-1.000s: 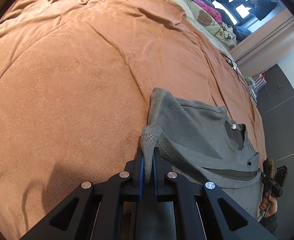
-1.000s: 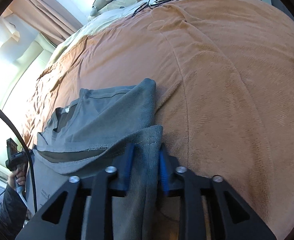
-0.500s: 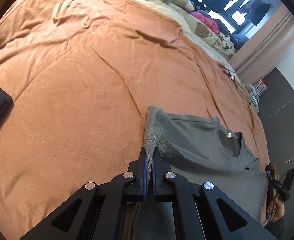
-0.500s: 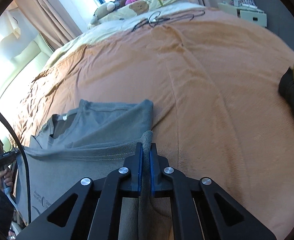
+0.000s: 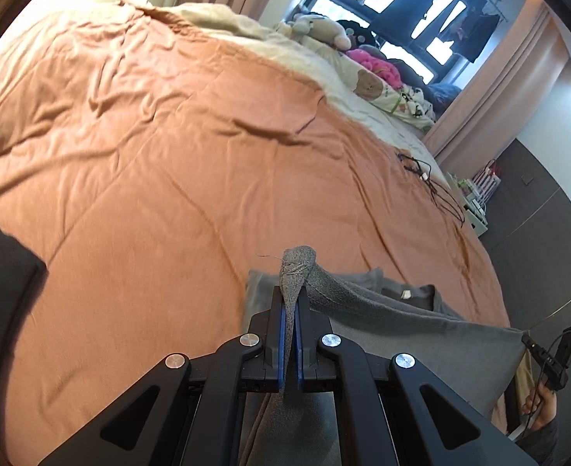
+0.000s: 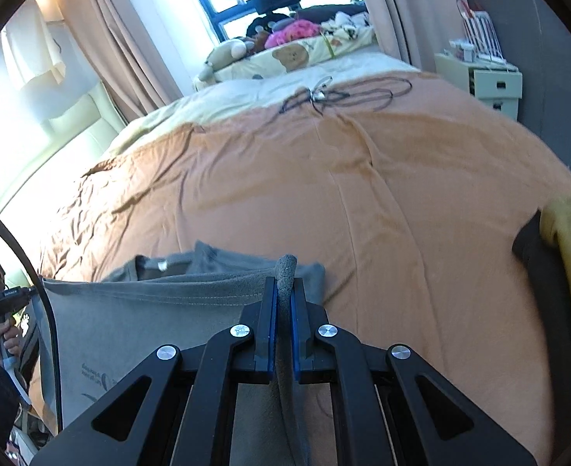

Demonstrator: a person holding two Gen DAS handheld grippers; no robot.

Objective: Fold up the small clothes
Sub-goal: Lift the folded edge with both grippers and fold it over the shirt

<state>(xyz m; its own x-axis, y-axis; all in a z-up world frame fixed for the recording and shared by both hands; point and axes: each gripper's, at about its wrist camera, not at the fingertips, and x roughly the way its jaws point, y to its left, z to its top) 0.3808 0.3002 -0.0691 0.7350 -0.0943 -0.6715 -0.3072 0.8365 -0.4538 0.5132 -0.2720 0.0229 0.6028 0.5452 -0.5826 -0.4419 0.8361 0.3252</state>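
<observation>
A shirt [image 6: 138, 310] lies on the bed [image 6: 324, 202] near its front edge, its front hem lifted between the left claw [image 5: 290, 303] and the right claw [image 6: 284, 291]. Cables [image 6: 336, 95] lie towards the far edge, just before the pillows [image 6: 293, 56]. A heap of clothes [image 6: 561, 264] sits at the right edge.

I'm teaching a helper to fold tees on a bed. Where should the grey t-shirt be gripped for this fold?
By its two bottom hem corners, approached from the hem end, as here: the left tongs and right tongs each pinch one corner of the grey t-shirt. The hem hangs taut between them, while the collar end lies on the orange blanket.
</observation>
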